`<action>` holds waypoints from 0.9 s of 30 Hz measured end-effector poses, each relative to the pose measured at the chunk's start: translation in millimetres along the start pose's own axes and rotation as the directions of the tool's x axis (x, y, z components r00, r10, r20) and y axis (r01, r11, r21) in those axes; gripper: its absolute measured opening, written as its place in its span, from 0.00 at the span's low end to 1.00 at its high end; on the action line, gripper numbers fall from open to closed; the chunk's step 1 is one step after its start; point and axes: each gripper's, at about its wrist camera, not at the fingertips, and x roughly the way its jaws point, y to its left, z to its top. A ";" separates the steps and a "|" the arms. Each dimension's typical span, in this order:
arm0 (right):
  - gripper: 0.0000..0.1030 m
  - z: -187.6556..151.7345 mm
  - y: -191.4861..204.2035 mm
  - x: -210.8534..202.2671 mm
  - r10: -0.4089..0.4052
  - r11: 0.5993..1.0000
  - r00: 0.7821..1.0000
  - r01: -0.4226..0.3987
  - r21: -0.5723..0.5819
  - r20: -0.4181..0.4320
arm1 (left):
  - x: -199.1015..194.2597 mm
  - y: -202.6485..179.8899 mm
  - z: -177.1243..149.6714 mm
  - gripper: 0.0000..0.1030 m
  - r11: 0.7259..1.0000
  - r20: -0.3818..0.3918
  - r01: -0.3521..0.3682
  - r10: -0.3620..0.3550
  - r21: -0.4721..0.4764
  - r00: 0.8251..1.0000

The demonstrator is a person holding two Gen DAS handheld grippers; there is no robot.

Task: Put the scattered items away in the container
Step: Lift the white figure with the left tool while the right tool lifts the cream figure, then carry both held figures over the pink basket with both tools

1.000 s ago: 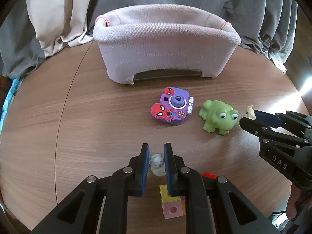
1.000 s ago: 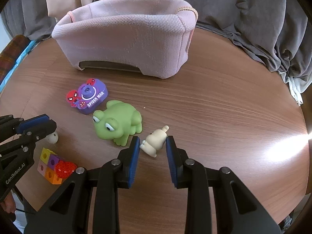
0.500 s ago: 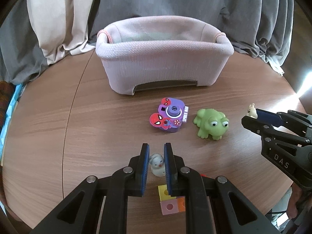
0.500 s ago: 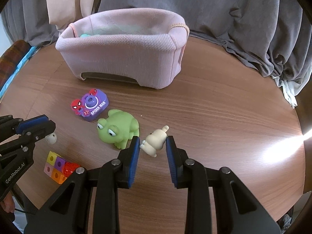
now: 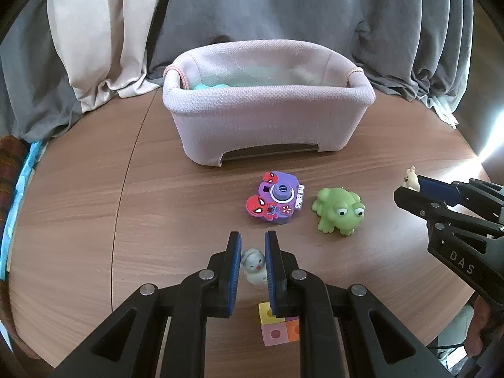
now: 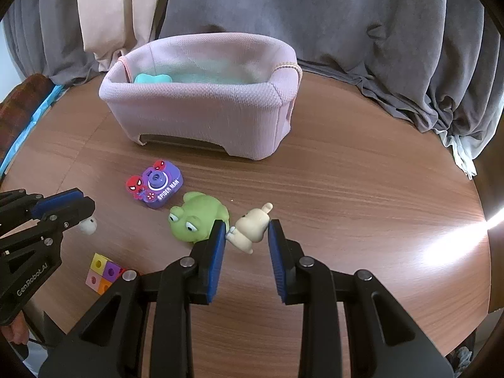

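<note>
Container: pink fabric basket (image 5: 267, 119) is seen at the table's (image 5: 78, 204) far side; a teal item (image 6: 152, 78) lies inside.
Left gripper (image 5: 253, 245): clamped on small white duck (image 5: 254, 266).
Right gripper (image 6: 247, 231): clamped on cream bunny figure (image 6: 252, 225).
Scattered: toy camera (image 5: 278, 197), green frog (image 5: 338, 211), colored cube block (image 5: 277, 324) are left on the table.

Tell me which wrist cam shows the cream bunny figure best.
Right wrist view: the cream bunny figure sits centre frame, whole body visible, clamped between the right gripper pads. The left wrist view catches only its head and ears at the right edge, poking above the gripper's fingers.
</note>
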 end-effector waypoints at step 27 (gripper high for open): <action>0.24 30.9 3.7 -30.7 0.018 1.000 0.997 -0.018 -0.002 0.071 | -30.8 2.5 32.6 0.13 1.000 0.070 -0.013 0.013 0.007 0.997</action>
